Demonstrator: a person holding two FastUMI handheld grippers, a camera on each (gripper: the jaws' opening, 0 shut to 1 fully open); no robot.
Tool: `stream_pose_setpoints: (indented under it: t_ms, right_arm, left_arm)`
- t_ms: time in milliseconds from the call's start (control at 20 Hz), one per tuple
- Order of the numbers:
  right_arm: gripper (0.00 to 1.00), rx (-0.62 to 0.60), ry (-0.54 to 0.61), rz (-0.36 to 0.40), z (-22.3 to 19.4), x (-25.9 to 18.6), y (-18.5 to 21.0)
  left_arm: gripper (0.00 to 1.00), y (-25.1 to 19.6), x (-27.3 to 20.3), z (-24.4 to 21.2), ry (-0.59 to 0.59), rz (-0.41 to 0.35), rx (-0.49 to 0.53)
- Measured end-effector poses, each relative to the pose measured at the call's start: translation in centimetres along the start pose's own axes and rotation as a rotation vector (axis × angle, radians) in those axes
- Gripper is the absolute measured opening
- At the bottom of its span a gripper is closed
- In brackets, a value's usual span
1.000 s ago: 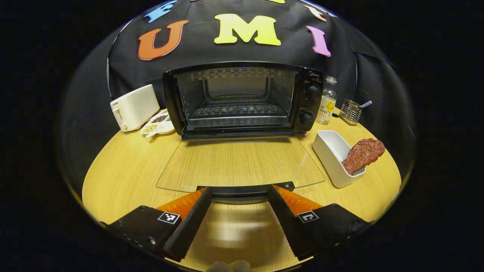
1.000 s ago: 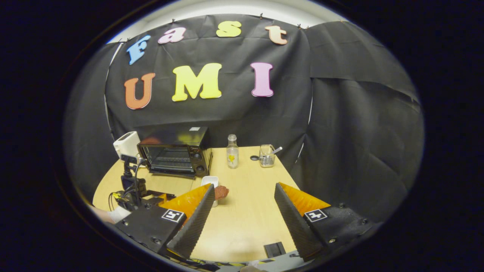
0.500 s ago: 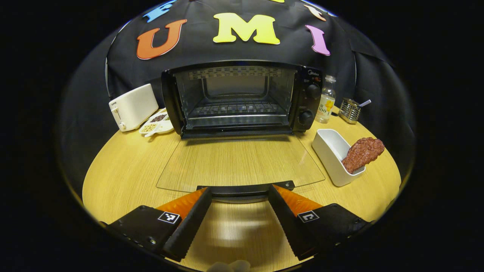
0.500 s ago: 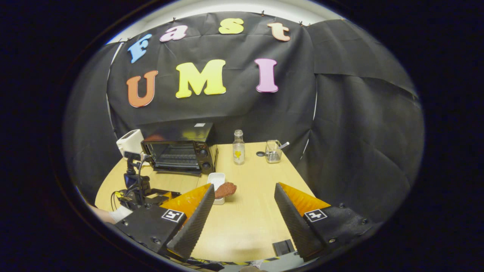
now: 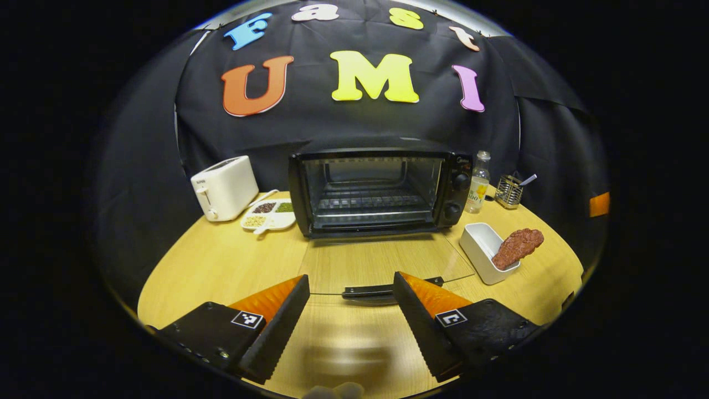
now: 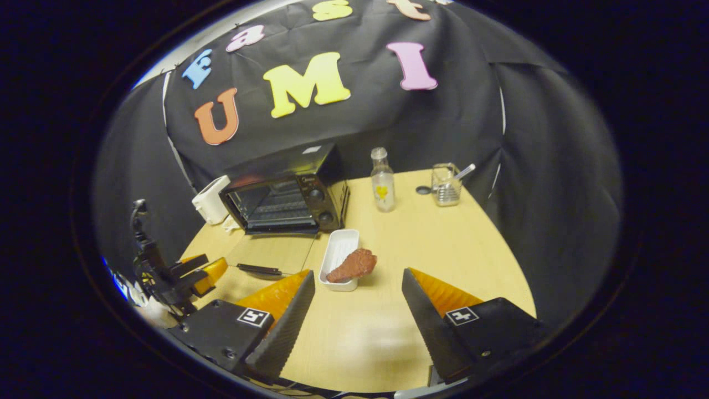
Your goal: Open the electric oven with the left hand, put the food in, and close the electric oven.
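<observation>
The black electric oven (image 5: 376,191) stands at the back of the table with its glass door (image 5: 382,260) lying flat open and its wire rack bare. My left gripper (image 5: 350,280) is open, a short way back from the door handle (image 5: 368,291), holding nothing. A brown piece of meat (image 5: 518,247) leans on the near end of a white dish (image 5: 477,246) right of the door. In the right gripper view the meat (image 6: 352,266) and dish (image 6: 339,249) lie just ahead of my open right gripper (image 6: 357,274). The oven (image 6: 285,191) is beyond, and the left gripper (image 6: 199,271) is at far left.
A white toaster (image 5: 224,187) and a divided plate of beans (image 5: 268,213) sit left of the oven. A bottle (image 5: 477,183) and a wire holder (image 5: 508,190) stand to its right. Bare wooden tabletop (image 6: 443,244) spreads right of the dish.
The left gripper has drawn back and up from the door handle, leaving the door flat open. The right gripper has moved forward and tipped down, bringing the dish and meat close.
</observation>
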State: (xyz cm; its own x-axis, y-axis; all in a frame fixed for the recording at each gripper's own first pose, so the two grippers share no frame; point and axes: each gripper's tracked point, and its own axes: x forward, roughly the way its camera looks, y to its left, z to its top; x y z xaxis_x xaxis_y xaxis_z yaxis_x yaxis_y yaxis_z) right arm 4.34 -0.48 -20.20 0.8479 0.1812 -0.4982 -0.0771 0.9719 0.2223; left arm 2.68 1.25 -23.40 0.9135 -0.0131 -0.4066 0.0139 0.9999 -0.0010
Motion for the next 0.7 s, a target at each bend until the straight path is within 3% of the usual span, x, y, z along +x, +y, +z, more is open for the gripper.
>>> stream_pose_setpoints:
  t_ms: [100,150,200,450,500,550,600,700]
  right_arm:
    - [0.98,0.021,0.065,0.04,-0.2,3.4,-1.1]
    - [0.92,0.04,0.097,0.067,-0.4,4.9,-1.1]
    - [0.95,0.057,0.135,0.098,-0.6,6.5,-1.1]
    - [0.86,0.093,0.29,0.235,-1.1,12.6,-0.7]
    - [0.76,0.105,0.32,0.247,-1.4,13.5,-0.8]
    - [0.8,0.125,0.349,0.27,-1.6,14.1,-0.7]
    - [0.74,0.153,0.379,0.29,-1.8,14.5,-0.6]
    - [0.52,0.226,0.416,0.316,-1.9,14.9,-0.5]
  left_arm:
    - [0.96,1.0,-2.2,1.0,-0.019,0.034,-0.027]
    - [0.96,1.4,-3.3,1.6,-0.027,0.052,-0.037]
    - [0.97,1.8,-4.4,2.2,-0.036,0.072,-0.041]
    - [0.96,4.0,-8.8,3.9,-0.068,0.206,-0.092]
    - [0.97,4.4,-9.7,4.0,-0.065,0.241,-0.095]
    - [0.97,4.6,-10.5,4.1,-0.065,0.264,-0.105]
    - [0.97,4.7,-11.1,4.3,-0.068,0.284,-0.122]
    - [0.97,4.5,-12.3,4.5,-0.068,0.311,-0.162]
